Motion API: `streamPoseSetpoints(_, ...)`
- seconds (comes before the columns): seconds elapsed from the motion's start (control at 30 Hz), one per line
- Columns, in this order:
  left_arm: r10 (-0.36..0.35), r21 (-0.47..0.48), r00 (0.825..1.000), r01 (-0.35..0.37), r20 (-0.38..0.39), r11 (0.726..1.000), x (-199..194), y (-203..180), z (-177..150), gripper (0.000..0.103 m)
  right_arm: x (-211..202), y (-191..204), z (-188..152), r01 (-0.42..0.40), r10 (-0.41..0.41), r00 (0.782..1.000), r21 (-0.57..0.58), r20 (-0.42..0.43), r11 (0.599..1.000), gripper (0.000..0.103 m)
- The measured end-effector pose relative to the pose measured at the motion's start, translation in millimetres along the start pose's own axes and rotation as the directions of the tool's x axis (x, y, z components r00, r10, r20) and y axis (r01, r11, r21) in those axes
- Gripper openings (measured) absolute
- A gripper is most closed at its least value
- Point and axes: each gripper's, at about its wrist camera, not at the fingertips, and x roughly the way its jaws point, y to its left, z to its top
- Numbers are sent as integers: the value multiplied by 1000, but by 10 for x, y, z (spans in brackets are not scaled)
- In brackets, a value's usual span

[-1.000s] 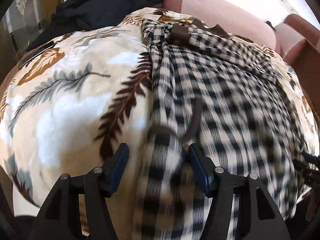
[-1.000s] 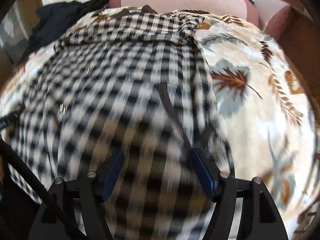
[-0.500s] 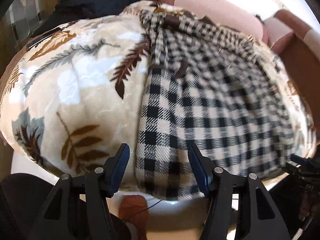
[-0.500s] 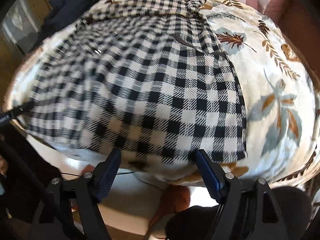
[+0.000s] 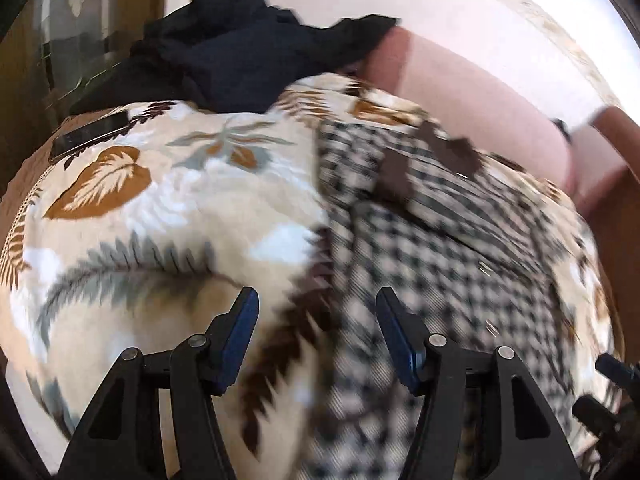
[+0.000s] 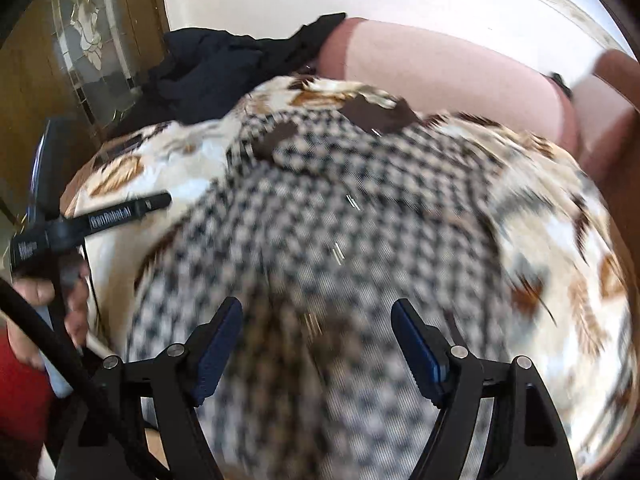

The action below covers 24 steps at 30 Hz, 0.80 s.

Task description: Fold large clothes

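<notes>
A black-and-white checked shirt (image 5: 460,264) with brown patches lies spread flat on a leaf-print blanket (image 5: 152,216); it also shows in the right wrist view (image 6: 340,220). My left gripper (image 5: 316,336) is open and empty, hovering over the shirt's left edge where it meets the blanket. My right gripper (image 6: 316,344) is open and empty above the near middle of the shirt. The left gripper (image 6: 92,216) shows at the left of the right wrist view. Both views are blurred by motion.
A pile of dark clothes (image 5: 240,52) lies at the far left of the bed. A pink headboard cushion (image 5: 480,92) runs along the back. A dark phone (image 5: 92,136) lies on the blanket's left edge. A wooden door with glass (image 6: 92,40) stands left.
Both grippers pulled back past the shirt's near hem, then moved forward over the shirt again. Both stayed open and empty.
</notes>
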Motion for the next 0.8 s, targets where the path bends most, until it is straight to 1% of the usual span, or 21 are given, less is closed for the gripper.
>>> streamPoseSetpoints(0.03,5,-18,1000,-5,5,1000,63,88,40,60,205,69,236,-24,24,1000,-1,10,1000,81)
streamPoseSetpoints(0.1,10,-59,1000,-9,10,998,168,295,57,60,528,202,603,-33,33,999,-7,29,999,80)
streamPoseSetpoints(0.17,14,-101,1000,-16,-27,995,310,480,49,60,873,351,960,-39,39,999,-12,28,999,78)
streamPoseSetpoints(0.2,8,-119,999,-14,-48,993,365,550,48,60,1001,397,1069,-37,37,999,-9,26,999,78)
streamPoseSetpoints(0.23,-15,-154,997,4,-73,988,434,627,61,60,1218,472,1270,-30,30,999,0,18,1000,78)
streamPoseSetpoints(0.3,-54,-198,995,38,-80,980,507,726,71,60,1504,556,1480,-25,25,1000,16,2,1000,76)
streamPoseSetpoints(0.37,-69,-227,993,45,-98,973,566,790,103,60,1844,669,1679,4,-4,1000,18,-22,1000,75)
streamPoseSetpoints(0.4,-86,-238,992,62,-90,969,566,810,128,60,1942,709,1724,20,-19,999,12,-28,1000,74)
streamPoseSetpoints(0.47,-92,-241,993,71,-77,968,571,826,176,60,2224,807,1823,90,-92,994,-34,-53,995,74)
streamPoseSetpoints(0.5,-88,-244,993,66,-79,967,588,840,197,60,2304,813,1824,130,-133,989,-55,-62,990,72)
streamPoseSetpoints(0.53,-91,-252,992,67,-84,966,603,863,210,60,2441,830,1838,195,-201,977,-84,-75,977,65)
streamPoseSetpoints(0.57,-103,-262,991,76,-90,962,621,890,214,60,2501,812,1831,208,-216,973,-91,-86,974,58)
streamPoseSetpoints(0.6,-117,-276,989,88,-92,957,631,921,217,60,2587,784,1820,203,-212,971,-90,-110,975,36)
streamPoseSetpoints(0.63,-126,-284,988,96,-90,954,631,944,223,60,2625,741,1799,212,-221,967,-83,-125,974,20)
streamPoseSetpoints(0.67,-131,-287,987,100,-90,953,631,958,233,60,2622,691,1779,225,-233,964,-78,-124,971,17)
streamPoseSetpoints(0.73,-139,-298,986,108,-87,949,628,984,241,60,2551,604,1785,195,-198,974,-40,-108,980,13)
streamPoseSetpoints(0.8,-141,-307,986,109,-85,946,630,994,247,60,2447,526,1803,170,-169,982,6,-86,985,12)
